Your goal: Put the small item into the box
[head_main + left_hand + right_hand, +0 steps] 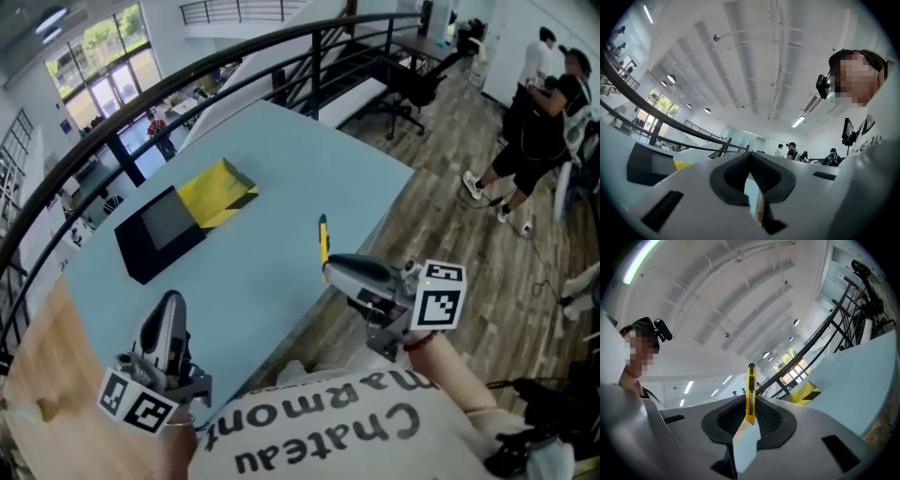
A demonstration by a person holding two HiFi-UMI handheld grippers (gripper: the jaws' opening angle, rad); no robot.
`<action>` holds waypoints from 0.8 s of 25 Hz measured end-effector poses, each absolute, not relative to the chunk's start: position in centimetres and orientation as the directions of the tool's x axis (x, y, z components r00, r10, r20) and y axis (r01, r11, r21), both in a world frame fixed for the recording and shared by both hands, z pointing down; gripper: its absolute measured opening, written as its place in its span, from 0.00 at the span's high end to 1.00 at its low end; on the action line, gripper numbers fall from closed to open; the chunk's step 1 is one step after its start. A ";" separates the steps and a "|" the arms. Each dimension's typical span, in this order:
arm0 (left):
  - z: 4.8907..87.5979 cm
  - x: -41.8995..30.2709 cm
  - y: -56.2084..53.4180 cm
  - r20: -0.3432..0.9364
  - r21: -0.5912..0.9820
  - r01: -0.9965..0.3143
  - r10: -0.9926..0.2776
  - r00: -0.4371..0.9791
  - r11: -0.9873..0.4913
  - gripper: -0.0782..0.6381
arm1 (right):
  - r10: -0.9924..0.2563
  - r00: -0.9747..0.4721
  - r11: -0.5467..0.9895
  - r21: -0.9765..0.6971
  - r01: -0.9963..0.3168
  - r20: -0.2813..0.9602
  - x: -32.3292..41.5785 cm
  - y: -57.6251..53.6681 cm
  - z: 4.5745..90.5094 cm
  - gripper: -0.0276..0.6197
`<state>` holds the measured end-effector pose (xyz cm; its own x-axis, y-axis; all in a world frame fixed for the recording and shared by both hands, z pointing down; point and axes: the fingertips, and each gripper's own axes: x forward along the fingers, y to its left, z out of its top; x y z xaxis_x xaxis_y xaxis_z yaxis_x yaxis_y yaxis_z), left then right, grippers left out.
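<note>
A black box lies open on the light blue table at the far left, its yellow lid folded back to the right. My right gripper is shut on a yellow utility knife, held upright over the table's near right edge, well apart from the box. In the right gripper view the knife stands between the pads of the right gripper, with the yellow lid far off. My left gripper is shut and holds nothing, near the front edge. The left gripper view shows the box ahead on the left.
A black curved railing runs behind the table. Black office chairs stand beyond it. People stand on the wooden floor at the right. A wooden surface borders the table at the near left.
</note>
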<state>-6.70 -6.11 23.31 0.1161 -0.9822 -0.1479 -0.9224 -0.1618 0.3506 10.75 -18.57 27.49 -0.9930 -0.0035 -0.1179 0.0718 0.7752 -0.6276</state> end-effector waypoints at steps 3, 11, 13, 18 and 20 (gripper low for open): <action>23.4 -6.8 -7.5 -0.116 0.311 -0.943 -0.990 0.084 -0.117 0.89 | -0.005 -0.995 0.766 -0.640 0.062 -0.102 11.4 -20.0 28.1 0.84; 25.5 -7.3 -8.0 -0.043 0.252 -0.968 -0.999 -0.013 0.002 0.89 | -0.004 -0.999 0.774 -0.633 0.026 -0.047 11.5 -22.7 30.3 0.84; 26.1 -7.3 -8.4 -0.023 0.296 -0.955 -1.000 -0.006 -0.001 0.89 | 0.008 -0.999 0.760 -0.649 0.036 -0.046 10.8 -23.6 30.7 0.84; 26.5 -8.9 -9.4 0.029 0.257 -0.966 -0.999 -0.018 0.025 0.89 | 0.056 -0.995 0.718 -0.689 0.097 -0.082 7.2 -25.7 30.6 0.84; 27.6 -10.1 -10.3 0.050 0.240 -0.970 -0.998 -0.026 0.037 0.89 | 0.080 -0.993 0.717 -0.687 0.116 -0.085 5.5 -26.4 31.1 0.84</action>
<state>-10.05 -10.32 27.61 -0.0255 -0.9984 0.0504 -0.9700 0.0369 0.2403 5.50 -26.41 31.07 -0.9932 0.0796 -0.0852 0.1164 0.7170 -0.6873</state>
